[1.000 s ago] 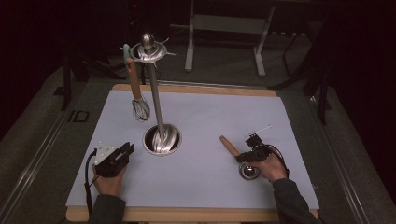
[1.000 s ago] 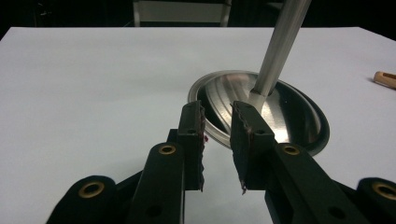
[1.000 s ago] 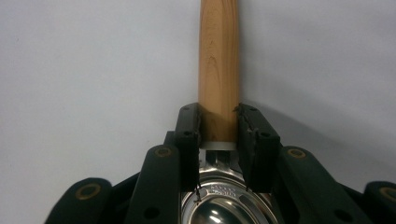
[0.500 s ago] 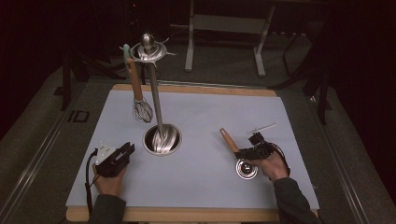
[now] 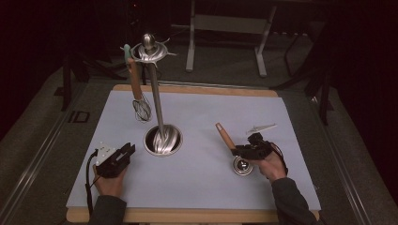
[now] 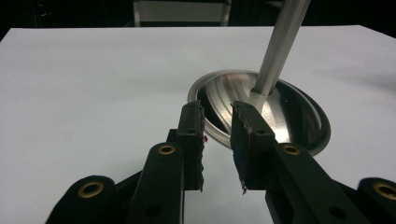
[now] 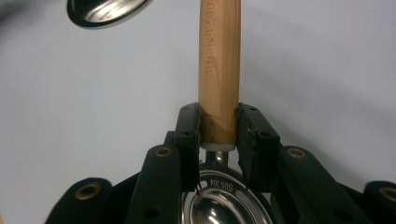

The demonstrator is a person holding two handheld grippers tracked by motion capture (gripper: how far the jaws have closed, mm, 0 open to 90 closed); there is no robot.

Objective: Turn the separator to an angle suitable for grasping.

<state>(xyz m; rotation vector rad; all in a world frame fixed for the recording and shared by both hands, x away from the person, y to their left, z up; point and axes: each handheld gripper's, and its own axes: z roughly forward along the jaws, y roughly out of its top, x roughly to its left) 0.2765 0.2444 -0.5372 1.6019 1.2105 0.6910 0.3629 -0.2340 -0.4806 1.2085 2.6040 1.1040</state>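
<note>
A steel utensil stand rises from a round base (image 5: 163, 139) in the middle of the white mat, and a whisk (image 5: 141, 110) with a wooden handle hangs from its top ring. My right gripper (image 5: 239, 151) is shut on the wooden handle (image 7: 218, 70) of a ladle just above its steel bowl (image 5: 242, 165), which lies low over the mat. The handle (image 5: 224, 135) points up and left toward the stand. My left gripper (image 5: 126, 152) rests on the mat left of the base, open, with nothing between its jaws. The left gripper (image 6: 218, 116) faces the base (image 6: 285, 116) and pole (image 6: 280, 46).
The white mat (image 5: 197, 187) covers a wooden table whose edge (image 5: 187, 216) runs along the front. A metal frame (image 5: 225, 23) stands on the dark floor behind the table. The stand's base (image 7: 105, 10) shows at the top left of the right gripper view.
My right gripper has shifted slightly left with the ladle still in its grip. The left gripper has stayed where it was.
</note>
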